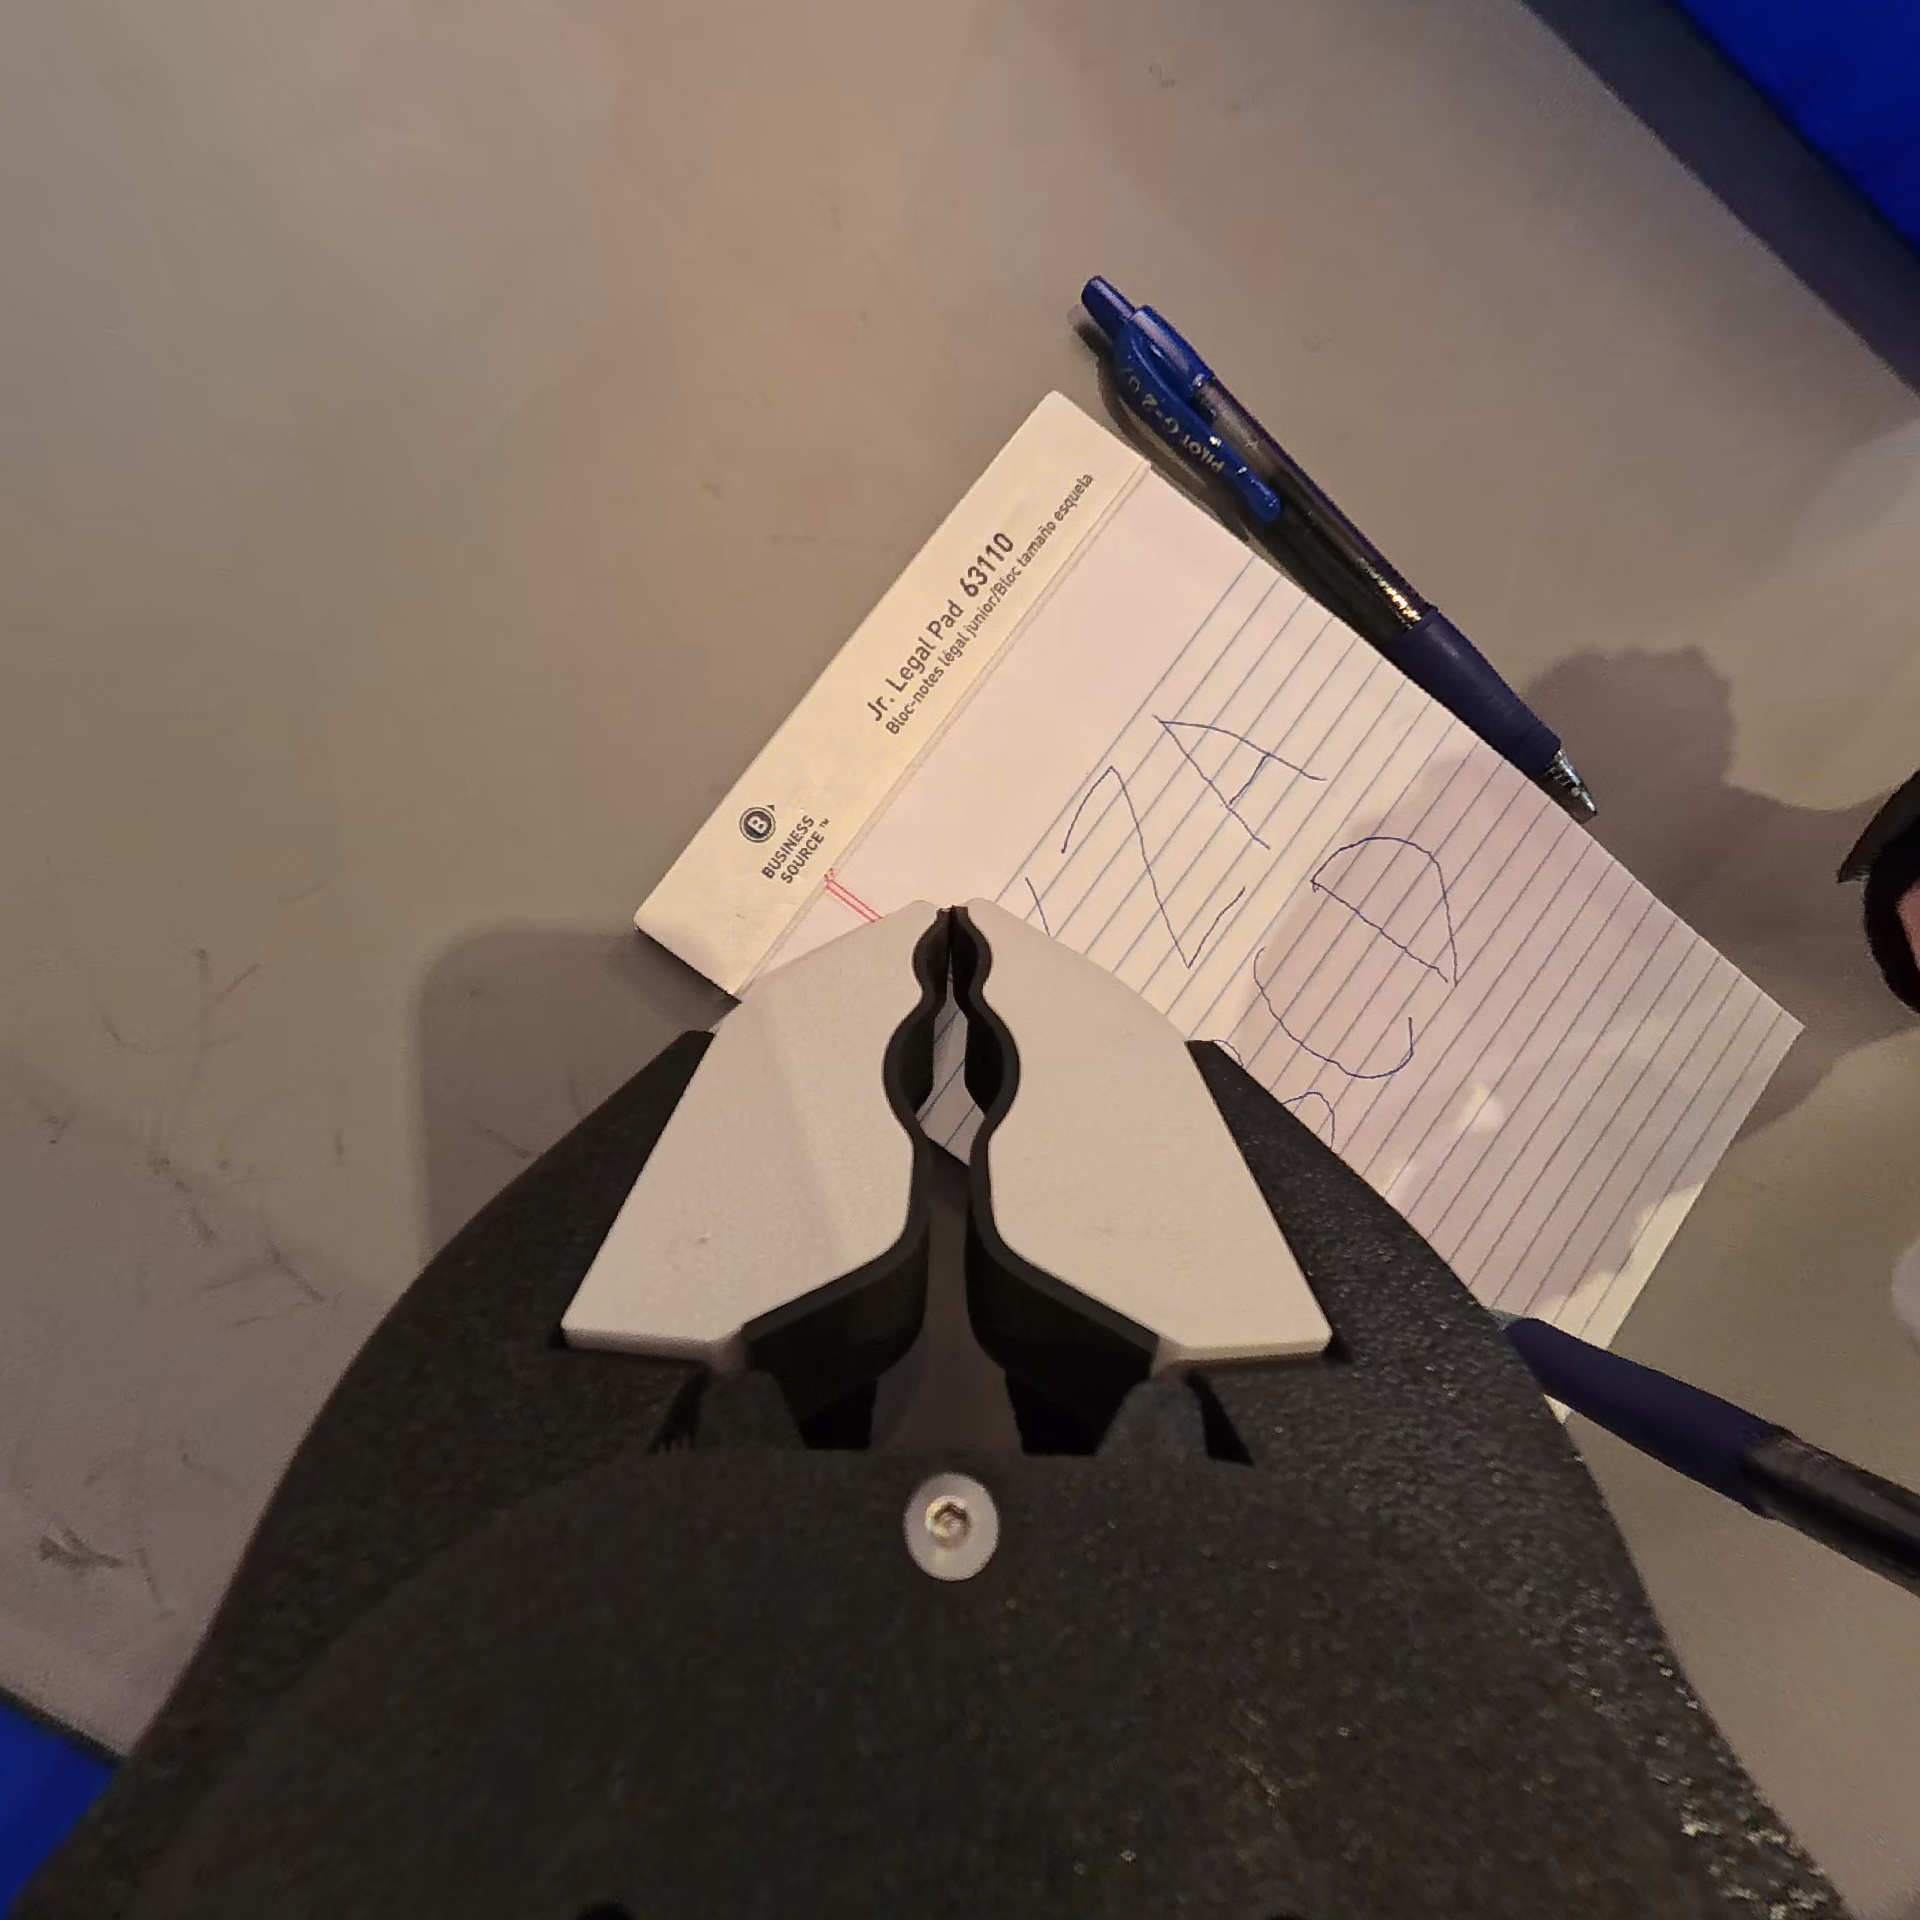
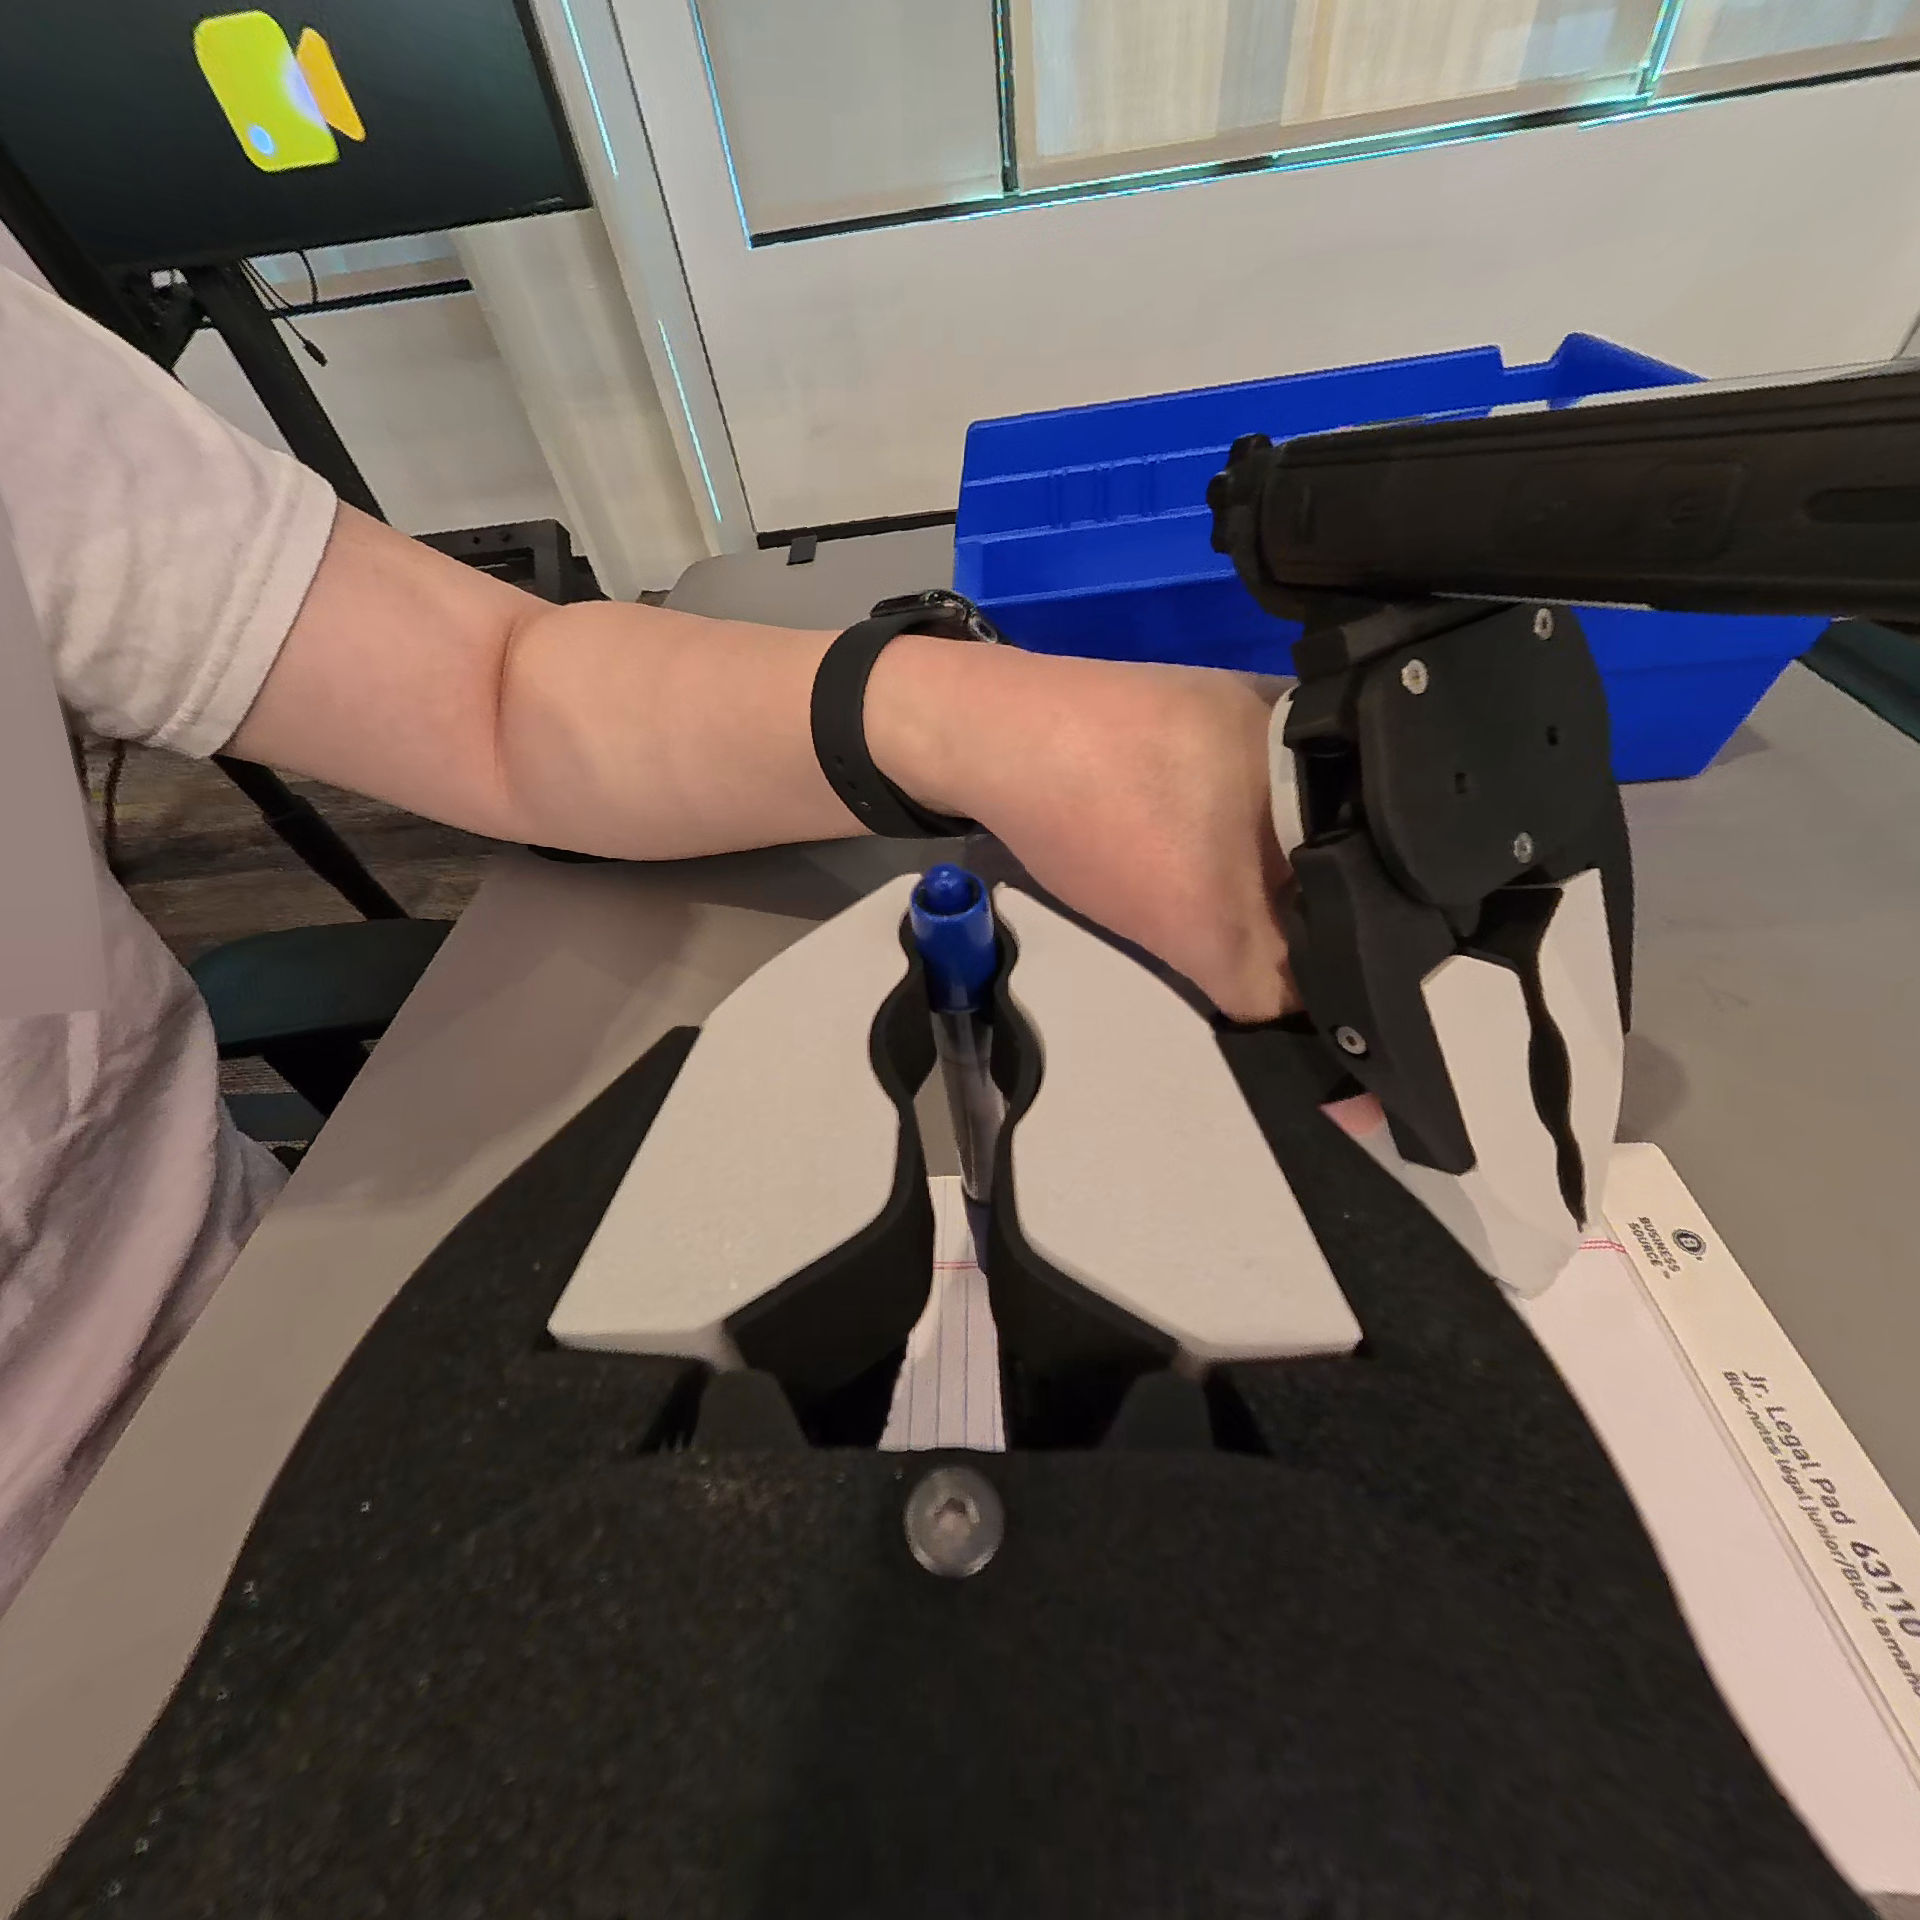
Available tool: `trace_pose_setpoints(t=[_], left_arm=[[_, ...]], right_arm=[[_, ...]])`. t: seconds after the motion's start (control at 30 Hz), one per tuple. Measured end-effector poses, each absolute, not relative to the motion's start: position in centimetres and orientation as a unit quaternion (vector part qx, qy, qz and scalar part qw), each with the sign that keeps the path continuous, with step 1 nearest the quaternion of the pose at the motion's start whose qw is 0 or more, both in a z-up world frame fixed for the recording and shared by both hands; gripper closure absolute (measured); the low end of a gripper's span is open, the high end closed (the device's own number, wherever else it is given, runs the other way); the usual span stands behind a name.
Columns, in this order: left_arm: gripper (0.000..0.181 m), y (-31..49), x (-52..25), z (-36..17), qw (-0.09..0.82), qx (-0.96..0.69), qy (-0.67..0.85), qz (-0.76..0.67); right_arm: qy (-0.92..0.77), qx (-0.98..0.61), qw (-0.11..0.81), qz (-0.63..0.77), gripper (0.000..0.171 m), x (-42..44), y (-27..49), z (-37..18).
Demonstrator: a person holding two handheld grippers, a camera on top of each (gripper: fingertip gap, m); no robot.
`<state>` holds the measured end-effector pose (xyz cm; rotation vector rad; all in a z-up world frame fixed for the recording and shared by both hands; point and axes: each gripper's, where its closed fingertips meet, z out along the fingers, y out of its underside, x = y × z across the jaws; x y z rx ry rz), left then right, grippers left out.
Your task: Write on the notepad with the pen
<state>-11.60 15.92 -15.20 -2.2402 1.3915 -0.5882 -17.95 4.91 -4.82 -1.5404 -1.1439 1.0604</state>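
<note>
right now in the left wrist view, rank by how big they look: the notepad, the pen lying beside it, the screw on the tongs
1. notepad, largest, partly hidden behind the left tongs
2. pen lying beside it
3. screw, smallest, though it sits nearest the camera, which enlarges it

I record printed matter on the cream cardboard header strip (image 1: pixel 883 665) of the white lined paper notepad (image 1: pixel 1558 1091): dark lettering in two lines, a number, and a round logo with a brand mark. I do not transcribe it. Large blue handwritten characters (image 1: pixel 1299 883) cross the lined page. The blue-and-clear plastic click pen (image 1: pixel 1340 551) lying just beside the pad carries white brand lettering on its clip (image 1: pixel 1174 405). The black monitor (image 2: pixel 447 156) shows a yellow icon (image 2: pixel 275 88).
</note>
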Motion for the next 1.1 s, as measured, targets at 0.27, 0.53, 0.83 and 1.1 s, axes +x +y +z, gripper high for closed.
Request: trace_pose_setpoints(t=[0.27, 0.53, 0.83, 1.1], left_arm=[[0.181, 15.9, -11.6, -15.2, 0.218, -0.809, 0.503, -0.212], [0.181, 15.9, -11.6, -15.2, 0.218, -0.809, 0.504, -0.211], [0.181, 16.0, -11.6, -15.2, 0.216, -0.809, 0.503, -0.213], [0.181, 15.9, -11.6, -15.2, 0.217, -0.808, 0.507, -0.207]], right_arm=[[-0.46, -0.626, 0.462, 0.429, 0.166, -17.8, 5.1, -4.8], [-0.434, -0.616, 0.537, 0.379, 0.166, -15.4, 5.9, -2.5], [-0.432, -0.621, 0.519, 0.397, 0.166, -15.6, 7.0, -3.9], [-0.418, -0.624, 0.522, 0.405, 0.166, -15.1, 7.7, -3.6]])
